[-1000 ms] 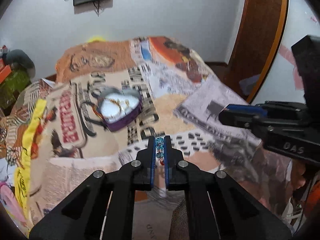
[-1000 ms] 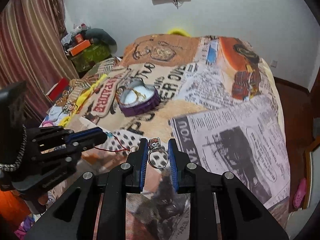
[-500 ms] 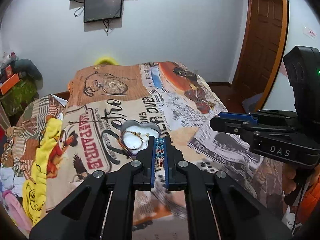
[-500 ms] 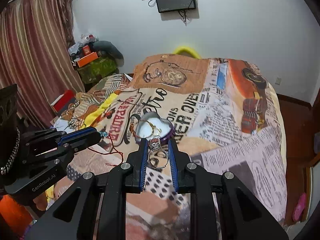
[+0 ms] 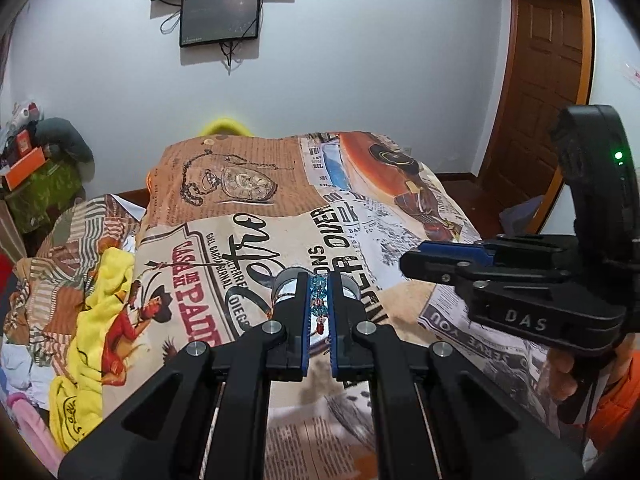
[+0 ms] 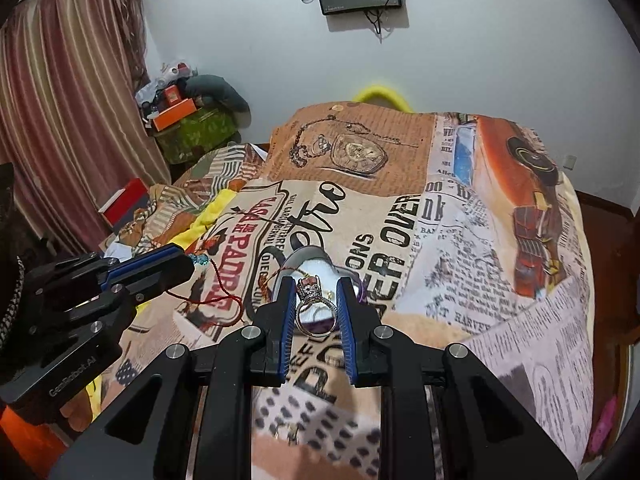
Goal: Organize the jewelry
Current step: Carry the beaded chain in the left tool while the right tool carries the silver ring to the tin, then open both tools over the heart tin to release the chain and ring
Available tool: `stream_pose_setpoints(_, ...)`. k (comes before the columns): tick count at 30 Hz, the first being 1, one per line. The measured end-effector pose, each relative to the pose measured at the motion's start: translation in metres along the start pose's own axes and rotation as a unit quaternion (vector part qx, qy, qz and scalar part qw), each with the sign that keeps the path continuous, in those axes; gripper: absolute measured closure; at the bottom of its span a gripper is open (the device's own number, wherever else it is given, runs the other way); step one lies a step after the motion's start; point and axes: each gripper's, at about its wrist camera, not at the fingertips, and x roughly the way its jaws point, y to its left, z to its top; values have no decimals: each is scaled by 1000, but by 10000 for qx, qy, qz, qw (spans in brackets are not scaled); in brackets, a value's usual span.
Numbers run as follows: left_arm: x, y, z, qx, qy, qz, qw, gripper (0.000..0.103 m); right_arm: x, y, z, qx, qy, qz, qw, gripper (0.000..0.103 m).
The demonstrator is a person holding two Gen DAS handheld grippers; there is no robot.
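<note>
My left gripper (image 5: 319, 300) is shut on a blue beaded bracelet (image 5: 319, 304); its red thread (image 6: 216, 300) trails down onto the bedspread. My right gripper (image 6: 316, 304) is shut on a silver ring (image 6: 314, 312) with a jewelled top. The heart-shaped purple jewelry box (image 6: 316, 264) with a white lining lies open on the bed just beyond both grippers, mostly hidden behind the fingers (image 5: 290, 312). In the left wrist view the box (image 5: 284, 284) shows only as a pale rim. The left gripper (image 6: 188, 264) hangs left of the box, the right gripper (image 5: 408, 262) to its right.
A bed with a newspaper-print bedspread (image 5: 360, 232) fills the scene. Yellow cloth (image 5: 96, 320) and clothes pile up along its left edge. A wooden door (image 5: 540, 100) stands at the right, wall screens (image 5: 220, 12) above, a curtain (image 6: 60, 120) and cluttered boxes (image 6: 176, 112) at the left.
Both grippers have risen and advanced toward the box, so it now lies right behind their fingertips. The views tilted up to show more wall. Both grips are unchanged.
</note>
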Motion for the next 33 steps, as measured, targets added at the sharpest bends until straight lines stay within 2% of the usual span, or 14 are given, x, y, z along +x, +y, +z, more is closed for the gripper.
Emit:
stream_pose_setpoints(11,53,16,3,-66,207,-33,9998,97,58,-13,9,72,456,78,9989,84)
stream_pose_setpoints(17,88,28,-2,-169,553,-168,9982,97,86,-19,6,85,873,115,9961,84)
stream_pose_setpoints(25,110,33,-9,-203,822,-231,9961,97,98,-19,1,-51,1028,62,9947,84)
stream_pose_setpoints(33,115,34,-11,-290,966,-318,9944,97,102,-16,2,-166,1043,-19,9944,84)
